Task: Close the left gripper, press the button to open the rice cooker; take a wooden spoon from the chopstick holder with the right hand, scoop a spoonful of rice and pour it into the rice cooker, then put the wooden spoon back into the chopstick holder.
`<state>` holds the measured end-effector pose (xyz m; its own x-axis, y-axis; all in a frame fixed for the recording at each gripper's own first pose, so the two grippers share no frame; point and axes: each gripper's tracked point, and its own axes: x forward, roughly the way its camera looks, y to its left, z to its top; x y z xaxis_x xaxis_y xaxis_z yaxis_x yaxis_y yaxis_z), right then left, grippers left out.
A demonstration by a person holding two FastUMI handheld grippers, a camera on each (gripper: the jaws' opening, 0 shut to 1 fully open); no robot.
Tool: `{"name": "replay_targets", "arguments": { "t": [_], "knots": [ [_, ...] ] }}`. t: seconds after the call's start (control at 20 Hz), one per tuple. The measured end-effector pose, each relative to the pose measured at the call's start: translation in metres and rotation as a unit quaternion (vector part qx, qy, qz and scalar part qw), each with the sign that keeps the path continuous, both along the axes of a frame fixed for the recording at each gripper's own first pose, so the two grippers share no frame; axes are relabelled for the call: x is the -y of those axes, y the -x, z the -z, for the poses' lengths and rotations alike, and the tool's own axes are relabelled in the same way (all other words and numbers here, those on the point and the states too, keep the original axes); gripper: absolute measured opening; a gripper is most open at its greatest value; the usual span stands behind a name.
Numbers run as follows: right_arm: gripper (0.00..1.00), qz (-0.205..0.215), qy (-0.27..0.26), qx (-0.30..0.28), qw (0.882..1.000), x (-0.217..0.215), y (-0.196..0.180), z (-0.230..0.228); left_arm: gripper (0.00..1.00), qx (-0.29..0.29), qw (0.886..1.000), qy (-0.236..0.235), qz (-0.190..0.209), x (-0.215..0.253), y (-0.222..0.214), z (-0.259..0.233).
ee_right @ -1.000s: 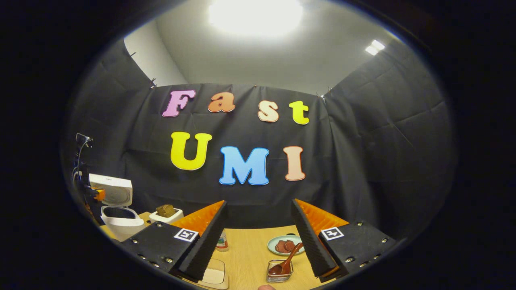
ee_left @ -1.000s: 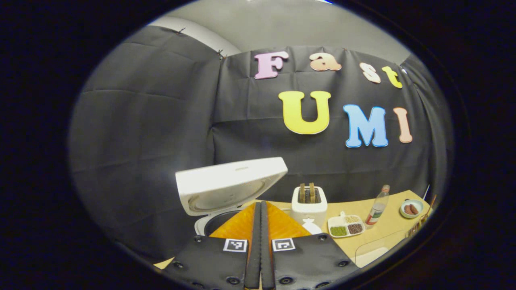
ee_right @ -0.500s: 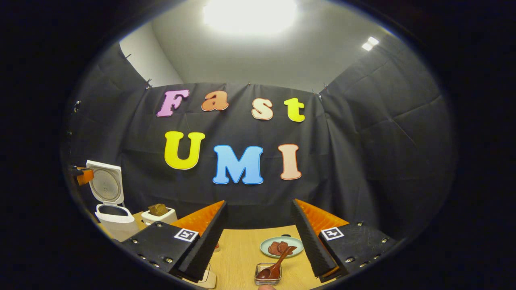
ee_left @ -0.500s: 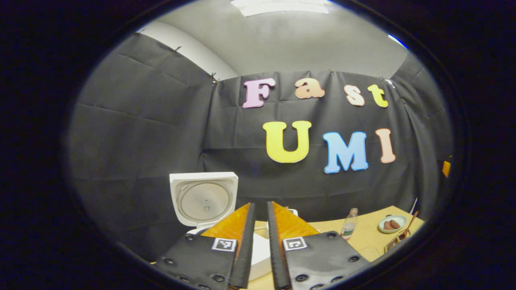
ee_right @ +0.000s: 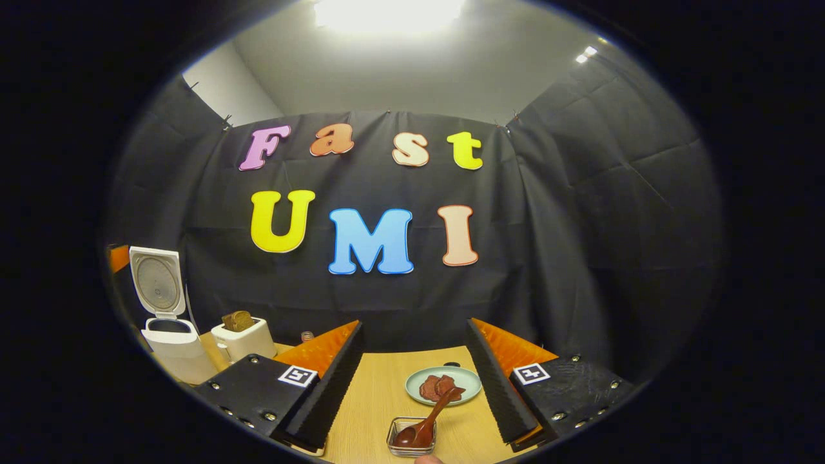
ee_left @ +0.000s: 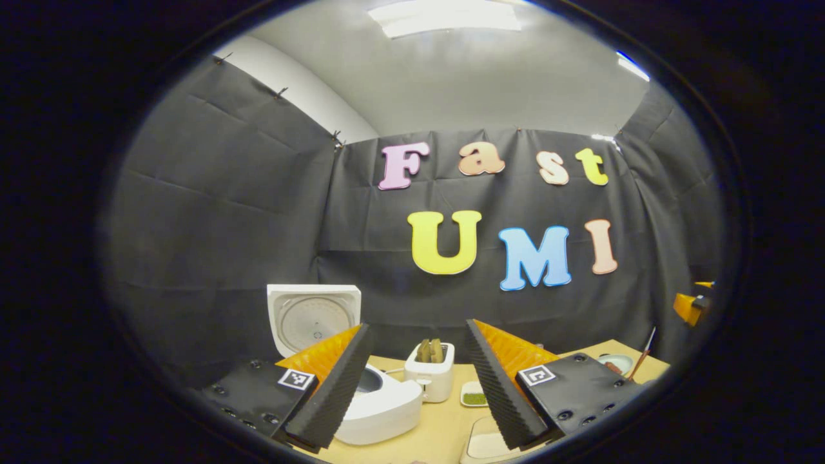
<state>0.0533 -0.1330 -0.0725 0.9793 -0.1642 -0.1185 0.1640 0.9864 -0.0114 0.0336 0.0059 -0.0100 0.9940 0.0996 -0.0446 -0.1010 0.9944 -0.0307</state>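
The white rice cooker [ee_left: 361,393] now stands lid-up and my left gripper [ee_left: 416,380] has spread open again, so pressing is done; my right gripper [ee_right: 416,380], released wide, hovers above the brown wooden spoon [ee_right: 422,425] in its wire chopstick holder [ee_right: 394,443], well right of that cooker.

You've got one rice cooker [ee_right: 169,322], one toaster [ee_right: 243,339], one plate [ee_right: 443,385], one wooden spoon [ee_right: 422,422], one holder [ee_right: 411,438].

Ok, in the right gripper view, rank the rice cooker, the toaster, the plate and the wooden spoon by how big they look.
Largest to smallest, as they look:
1. rice cooker, lid up
2. toaster
3. plate
4. wooden spoon
The plate and toaster look close in size, and the plate and spoon sit nearer the camera, so true sizes stay unsure.
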Motion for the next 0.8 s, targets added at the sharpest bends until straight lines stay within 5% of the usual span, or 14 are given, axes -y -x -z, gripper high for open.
{"name": "replay_targets", "arguments": {
  "t": [0.45, 0.8],
  "knots": [
    [0.95, -0.02, -0.042, -0.083, 0.996, 0.028, -0.027, 0.077, 0.99, 0.012, 1.0, -0.024, -0.011, 0.021, 0.023, -0.021],
    [0.95, -0.027, -0.074, -0.18, 0.981, 0.047, -0.04, 0.149, 0.95, 0.014, 0.999, -0.028, -0.033, 0.027, 0.041, -0.028]
  ]
}}
